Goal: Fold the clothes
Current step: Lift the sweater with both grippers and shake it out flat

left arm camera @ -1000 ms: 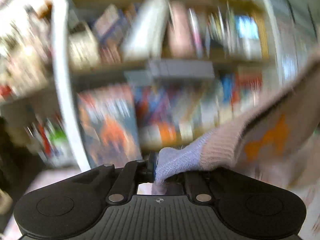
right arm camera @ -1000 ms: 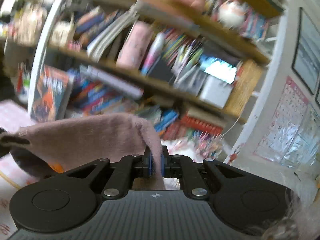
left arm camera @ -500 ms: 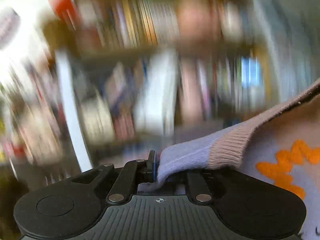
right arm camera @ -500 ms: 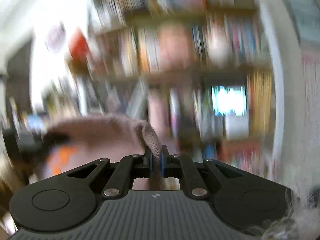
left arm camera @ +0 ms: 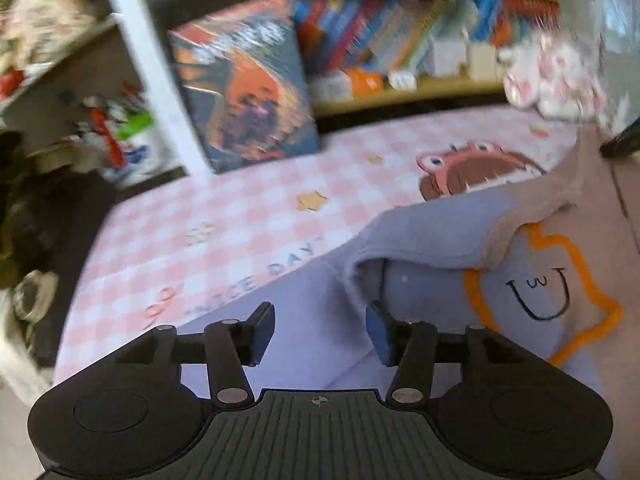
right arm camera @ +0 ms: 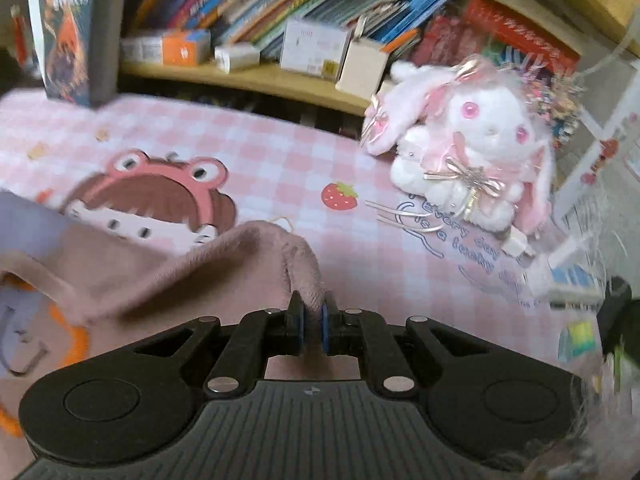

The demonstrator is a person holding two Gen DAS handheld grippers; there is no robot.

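The left gripper (left arm camera: 320, 334) has just been opening; its blue pads stand apart, lavender cloth of the sweater (left arm camera: 420, 240) lying loose between them and spreading toward two o'clock (an orange-outlined smiley shows there). The right gripper (right arm camera: 312, 322) is clenched on a mauve fold of the same sweater, which trails off toward nine o'clock over the pink checked cloth (right arm camera: 280, 152). A plush rabbit (right arm camera: 476, 148) sits at one o'clock.

We see a bench under a pink checked cloth (right arm camera: 280, 152) printed with a frog-mouthed cartoon. On it lie the lilac-and-mauve sweater (left arm camera: 440, 240), a white plush rabbit (right arm camera: 476, 152) near the far right, and an upright book (left arm camera: 244, 96) at the back edge.
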